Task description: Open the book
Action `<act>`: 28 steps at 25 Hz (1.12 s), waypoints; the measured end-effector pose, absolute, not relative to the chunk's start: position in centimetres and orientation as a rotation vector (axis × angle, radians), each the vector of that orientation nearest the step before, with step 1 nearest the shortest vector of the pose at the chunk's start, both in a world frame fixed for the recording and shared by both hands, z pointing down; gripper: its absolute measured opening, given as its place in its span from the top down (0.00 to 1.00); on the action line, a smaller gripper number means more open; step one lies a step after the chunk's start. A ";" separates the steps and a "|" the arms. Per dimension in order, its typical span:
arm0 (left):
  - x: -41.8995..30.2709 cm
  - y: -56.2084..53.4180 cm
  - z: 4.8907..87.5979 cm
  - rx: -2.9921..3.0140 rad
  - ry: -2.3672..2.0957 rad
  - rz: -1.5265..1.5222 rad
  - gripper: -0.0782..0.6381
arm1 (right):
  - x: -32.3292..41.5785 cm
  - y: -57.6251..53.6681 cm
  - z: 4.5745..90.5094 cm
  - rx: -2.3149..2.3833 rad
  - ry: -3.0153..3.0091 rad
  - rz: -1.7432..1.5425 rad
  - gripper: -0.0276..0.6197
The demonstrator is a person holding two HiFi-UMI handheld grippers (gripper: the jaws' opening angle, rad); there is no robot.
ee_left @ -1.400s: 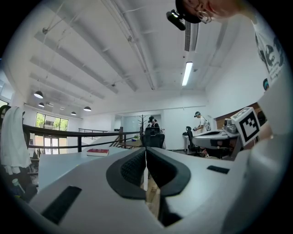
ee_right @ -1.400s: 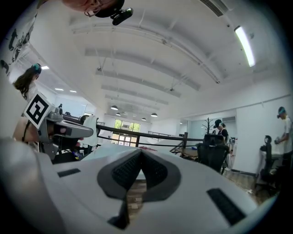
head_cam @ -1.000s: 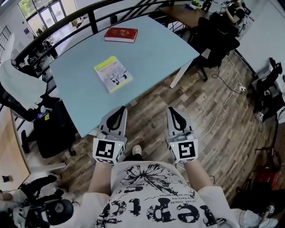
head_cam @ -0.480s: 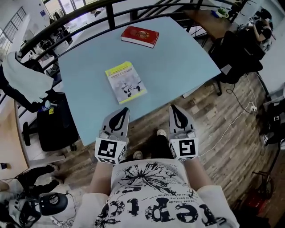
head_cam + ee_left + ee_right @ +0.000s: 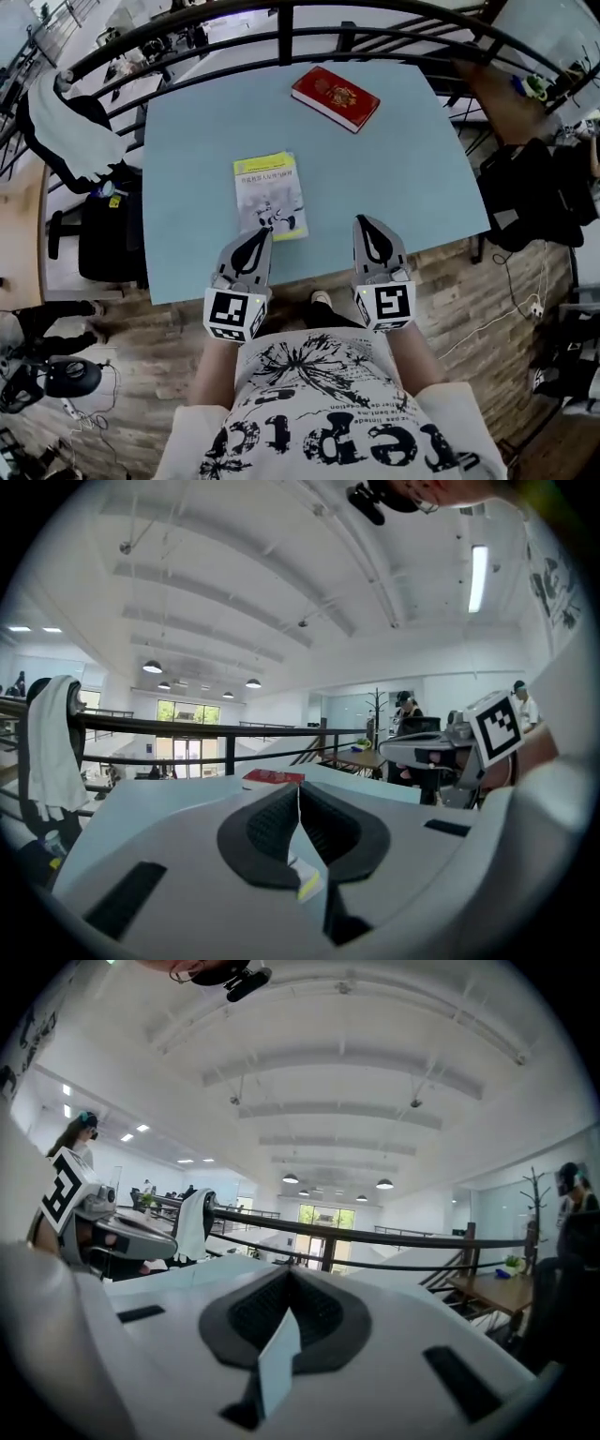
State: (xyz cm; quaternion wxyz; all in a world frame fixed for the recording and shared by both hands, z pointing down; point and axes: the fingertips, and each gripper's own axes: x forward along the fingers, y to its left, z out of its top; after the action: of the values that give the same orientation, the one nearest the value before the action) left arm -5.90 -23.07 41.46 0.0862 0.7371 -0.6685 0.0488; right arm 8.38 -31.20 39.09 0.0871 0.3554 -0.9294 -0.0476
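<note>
A thin yellow and white book point(image 5: 270, 195) lies closed on the light blue table point(image 5: 187, 150), near its front edge. A thicker red book point(image 5: 335, 97) lies closed at the far side, also seen low ahead as the red book point(image 5: 274, 778). My left gripper point(image 5: 262, 234) hovers at the table's front edge, tip just below the yellow book's near end, jaws shut and empty. My right gripper point(image 5: 364, 223) is level with it, to the right of the yellow book, jaws together with nothing held. Each gripper view looks over its own closed jaws: left gripper point(image 5: 298, 789), right gripper point(image 5: 289, 1274).
A black railing point(image 5: 281, 37) runs behind the table, with a white garment point(image 5: 70, 127) hung on it at the left. A black chair point(image 5: 108, 234) stands left of the table and another black chair point(image 5: 530, 197) at the right. A wooden desk point(image 5: 506, 94) is at the far right.
The person has walked up to the table. Both grippers, earlier over the wooden floor, now reach the table's front edge, and the yellow book lies just ahead of the left one.
</note>
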 end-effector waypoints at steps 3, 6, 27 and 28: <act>-5.6 -25.1 42.9 2.083 -2.068 0.213 0.86 | 7.9 -33.9 40.0 0.926 -2.798 -0.142 0.94; -5.1 -26.6 45.4 1.995 -2.084 0.269 0.86 | 7.5 -36.0 41.3 0.831 -2.815 -0.130 0.94; -1.4 -32.1 63.7 1.770 -1.842 0.564 0.63 | 7.8 -40.2 49.0 0.599 -2.768 -0.021 0.94; -1.5 -32.1 64.2 1.766 -1.837 0.585 0.63 | 7.7 -40.3 49.0 0.600 -2.767 -0.020 0.94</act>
State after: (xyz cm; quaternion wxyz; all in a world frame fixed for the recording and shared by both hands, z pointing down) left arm -1.47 -32.14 64.17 0.2607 0.6521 -0.6784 0.2159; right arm 7.75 -40.33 49.02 0.1545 0.2095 -0.9655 -0.0069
